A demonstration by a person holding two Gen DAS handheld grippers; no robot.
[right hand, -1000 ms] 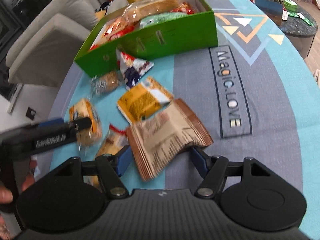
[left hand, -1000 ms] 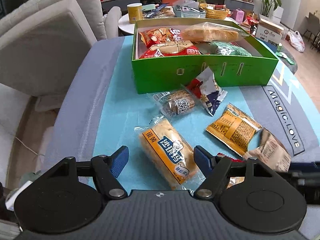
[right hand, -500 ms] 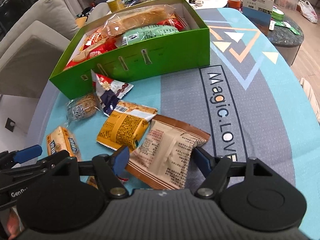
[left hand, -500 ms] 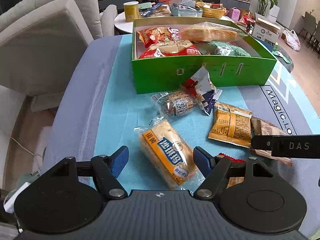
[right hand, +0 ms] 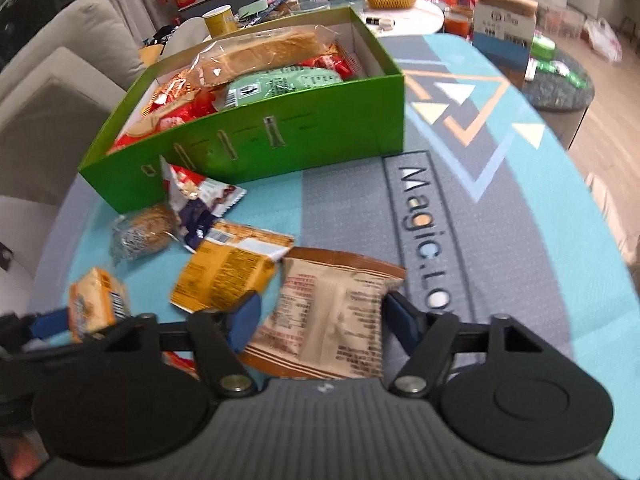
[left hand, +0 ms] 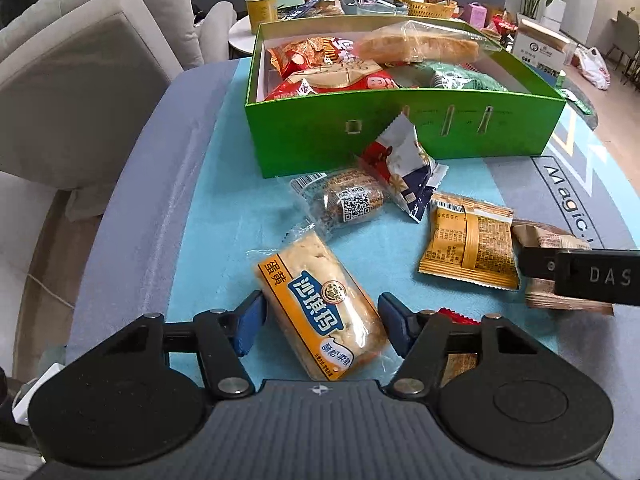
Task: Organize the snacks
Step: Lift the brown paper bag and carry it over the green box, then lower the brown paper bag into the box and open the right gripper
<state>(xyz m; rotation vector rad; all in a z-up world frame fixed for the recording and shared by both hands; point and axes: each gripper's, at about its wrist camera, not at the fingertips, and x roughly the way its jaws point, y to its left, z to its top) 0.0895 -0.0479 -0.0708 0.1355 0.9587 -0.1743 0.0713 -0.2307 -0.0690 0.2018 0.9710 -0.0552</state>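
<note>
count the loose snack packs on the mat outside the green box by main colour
yellow/orange: 2, the egg-yolk cake and the flat sachet
brown/tan: 1, the pouch
clear: 1, the round cake
red, white and navy: 1, the packet
total: 5, not counting a mostly hidden red-edged wrapper

One green box (left hand: 400, 136) stands at the far side of the table with at least four snack packets inside, while six loose packets lie near it on the cloth, and two grippers, the left gripper (left hand: 318, 322) and right gripper (right hand: 320, 320), hover over them.
</note>
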